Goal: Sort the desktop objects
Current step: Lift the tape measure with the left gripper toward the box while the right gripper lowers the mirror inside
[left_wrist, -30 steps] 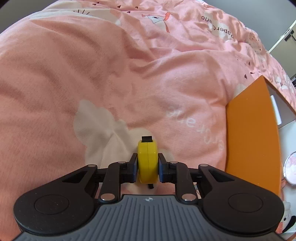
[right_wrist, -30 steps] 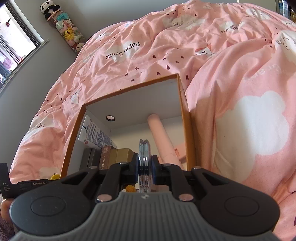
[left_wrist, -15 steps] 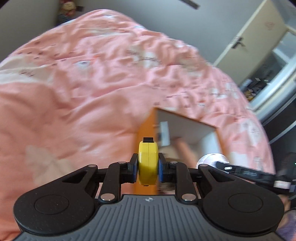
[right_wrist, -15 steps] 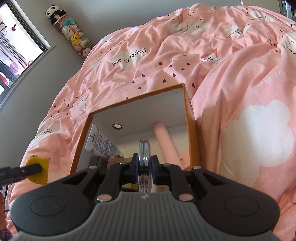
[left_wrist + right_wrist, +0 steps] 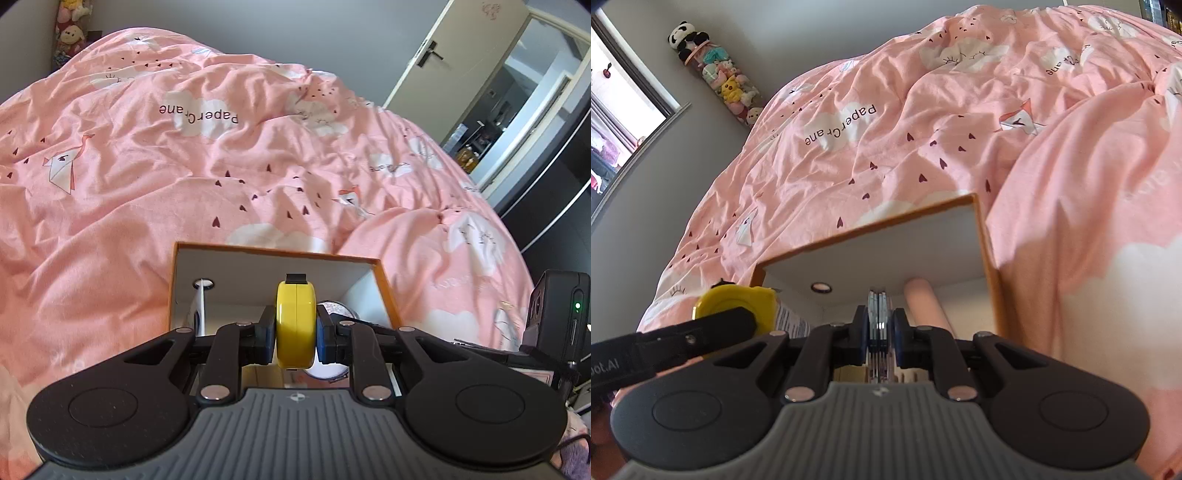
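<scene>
A: What fills most of both views?

B: A pink duvet (image 5: 155, 177) printed with white clouds, paper cranes and the words "PaperCrane". It is rumpled and spreads over the whole bed.

A: And next in size?

B: An open box (image 5: 386, 291) with orange outer walls and a white inside, resting on the duvet. Its mouth faces both cameras.

A: What lies inside it?

B: A pale pink tube (image 5: 925, 304) runs along the floor near the right wall. A printed carton (image 5: 792, 321) leans at the left wall, and a small round piece (image 5: 821, 287) sits against the back wall. I cannot tell what that piece is.

A: What about the left gripper (image 5: 295, 332)?

B: It is clenched on a yellow tape measure (image 5: 296, 325), held on edge between the pads, with its black tab on top. It hangs in front of the box opening, near the left wall in the right wrist view.

A: And the right gripper (image 5: 879, 328)?

B: It is clamped on a thin round compact mirror (image 5: 878, 321), held edge-on. From the left wrist camera the mirror's round speckled face shows just behind the tape measure, over the box's near edge.
</scene>
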`<action>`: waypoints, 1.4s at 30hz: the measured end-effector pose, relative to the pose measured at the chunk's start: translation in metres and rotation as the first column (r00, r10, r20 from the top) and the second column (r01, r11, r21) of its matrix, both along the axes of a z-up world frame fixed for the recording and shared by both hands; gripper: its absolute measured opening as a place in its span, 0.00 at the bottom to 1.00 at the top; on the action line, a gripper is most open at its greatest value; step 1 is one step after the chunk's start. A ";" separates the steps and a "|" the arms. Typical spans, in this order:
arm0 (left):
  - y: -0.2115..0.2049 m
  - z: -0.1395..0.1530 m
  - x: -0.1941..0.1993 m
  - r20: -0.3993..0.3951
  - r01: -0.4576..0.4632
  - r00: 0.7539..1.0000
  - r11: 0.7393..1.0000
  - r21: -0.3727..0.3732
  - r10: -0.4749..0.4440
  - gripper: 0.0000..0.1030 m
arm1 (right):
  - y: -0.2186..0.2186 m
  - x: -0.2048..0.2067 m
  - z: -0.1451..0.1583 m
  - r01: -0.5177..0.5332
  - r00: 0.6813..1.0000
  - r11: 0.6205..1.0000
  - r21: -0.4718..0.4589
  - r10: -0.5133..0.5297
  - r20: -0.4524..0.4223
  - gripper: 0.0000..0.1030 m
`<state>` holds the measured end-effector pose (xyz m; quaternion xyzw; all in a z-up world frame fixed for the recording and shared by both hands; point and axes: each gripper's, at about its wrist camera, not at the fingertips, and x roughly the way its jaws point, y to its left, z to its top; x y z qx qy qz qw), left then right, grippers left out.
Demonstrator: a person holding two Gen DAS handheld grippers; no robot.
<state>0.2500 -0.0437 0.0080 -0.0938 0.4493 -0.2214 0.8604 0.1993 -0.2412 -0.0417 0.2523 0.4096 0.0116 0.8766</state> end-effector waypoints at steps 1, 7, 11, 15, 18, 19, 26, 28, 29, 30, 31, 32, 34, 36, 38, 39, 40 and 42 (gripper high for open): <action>-0.001 -0.003 0.005 -0.007 0.000 1.000 1.000 0.007 0.000 0.22 | 0.002 0.007 -0.004 0.002 1.000 1.000 0.005 -0.002 -0.007 0.14; -0.005 -0.010 0.018 0.015 -0.012 1.000 0.997 0.081 0.011 0.22 | 0.015 0.033 -0.032 0.014 1.000 0.999 0.041 -0.013 -0.024 0.14; -0.011 -0.014 0.024 0.017 0.006 1.000 0.992 0.129 -0.008 0.22 | 0.014 0.038 -0.041 0.000 1.000 0.996 0.094 0.002 -0.015 0.14; -0.017 -0.018 0.028 0.016 0.009 1.000 0.988 0.154 -0.011 0.22 | 0.010 0.044 -0.048 -0.007 1.000 0.990 0.141 0.010 -0.023 0.14; -0.017 -0.018 0.030 0.017 -0.002 1.000 0.986 0.164 -0.001 0.22 | 0.008 0.050 -0.052 -0.006 1.000 0.982 0.191 0.009 -0.017 0.14; -0.017 -0.018 0.031 0.017 -0.005 1.000 0.986 0.168 0.002 0.23 | 0.006 0.051 -0.053 -0.013 1.000 0.975 0.221 0.014 -0.004 0.14; -0.021 -0.018 0.033 0.020 0.003 1.000 0.982 0.191 -0.007 0.23 | 0.005 0.058 -0.070 0.002 0.996 0.980 0.200 0.016 -0.090 0.15; -0.024 -0.019 0.033 0.017 0.006 1.000 0.981 0.195 -0.010 0.22 | 0.006 0.057 -0.070 -0.008 0.995 0.982 0.186 0.027 -0.096 0.16; -0.025 -0.020 0.033 0.012 0.008 1.000 0.980 0.197 -0.011 0.22 | 0.008 0.056 -0.069 -0.015 0.995 0.986 0.164 0.031 -0.096 0.17; -0.025 -0.020 0.033 0.008 0.011 1.000 0.980 0.200 -0.013 0.23 | 0.011 0.055 -0.067 -0.022 0.995 0.990 0.139 0.036 -0.096 0.18; -0.026 -0.021 0.033 0.006 0.014 1.000 0.979 0.203 -0.016 0.23 | 0.014 0.054 -0.065 -0.031 0.994 0.993 0.113 0.042 -0.097 0.19; -0.026 -0.021 0.033 0.006 0.016 1.000 0.978 0.208 -0.017 0.23 | 0.016 0.053 -0.064 -0.041 0.994 0.995 0.091 0.050 -0.098 0.20; -0.027 -0.021 0.033 0.006 0.015 1.000 0.977 0.215 -0.016 0.23 | 0.018 0.050 -0.062 -0.056 0.993 0.996 0.068 0.062 -0.098 0.20; -0.027 -0.022 0.033 0.004 0.013 1.000 0.976 0.219 -0.015 0.22 | 0.018 0.047 -0.059 -0.072 0.993 0.996 0.049 0.077 -0.088 0.21; -0.029 -0.022 0.033 0.003 0.017 1.000 0.974 0.225 -0.018 0.23 | 0.020 0.043 -0.054 -0.089 0.993 0.996 0.010 0.089 -0.073 0.28; -0.030 -0.022 0.033 0.003 0.020 1.000 0.973 0.229 -0.021 0.22 | 0.022 0.041 -0.051 -0.097 0.993 0.995 -0.014 0.095 -0.065 0.30; -0.031 -0.022 0.032 0.004 0.021 1.000 0.972 0.235 -0.023 0.22 | 0.023 0.040 -0.049 -0.106 0.993 0.994 -0.039 0.103 -0.060 0.30; -0.032 -0.023 0.032 0.003 0.022 1.000 0.970 0.242 -0.023 0.22 | 0.023 0.038 -0.047 -0.122 0.991 0.991 -0.050 0.119 -0.057 0.30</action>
